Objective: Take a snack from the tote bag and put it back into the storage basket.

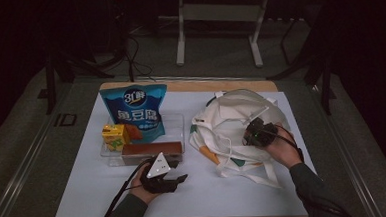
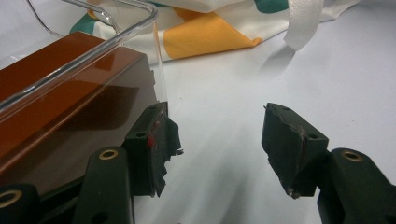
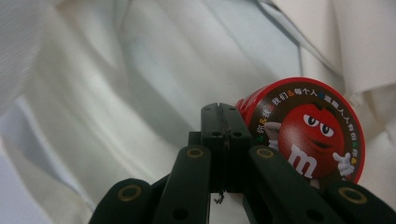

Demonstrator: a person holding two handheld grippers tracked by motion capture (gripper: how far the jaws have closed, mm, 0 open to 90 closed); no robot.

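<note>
A clear plastic tray [image 1: 177,120] holds a blue snack bag [image 1: 136,111], a yellow drink carton [image 1: 115,136] and a long brown box [image 1: 150,150]. My left gripper [image 1: 182,170] lies on the white sheet at the tray's front right corner. In the left gripper view it [image 2: 217,140] is open with nothing between its jaws, and one pad [image 2: 152,140] sits by the tray wall [image 2: 116,42] and brown box [image 2: 56,88]. My right gripper [image 1: 254,129] reaches into a white tote bag [image 1: 231,114]. It [image 3: 223,116] is shut on nothing, beside a red M&M's tin [image 3: 308,130].
The tote bag's strap [image 2: 303,23] and orange-green print [image 2: 210,37] lie right of the tray. Bare white sheet [image 1: 210,192] runs along the front edge. Beyond the table are a stand's legs [image 1: 217,32] and cables on the floor.
</note>
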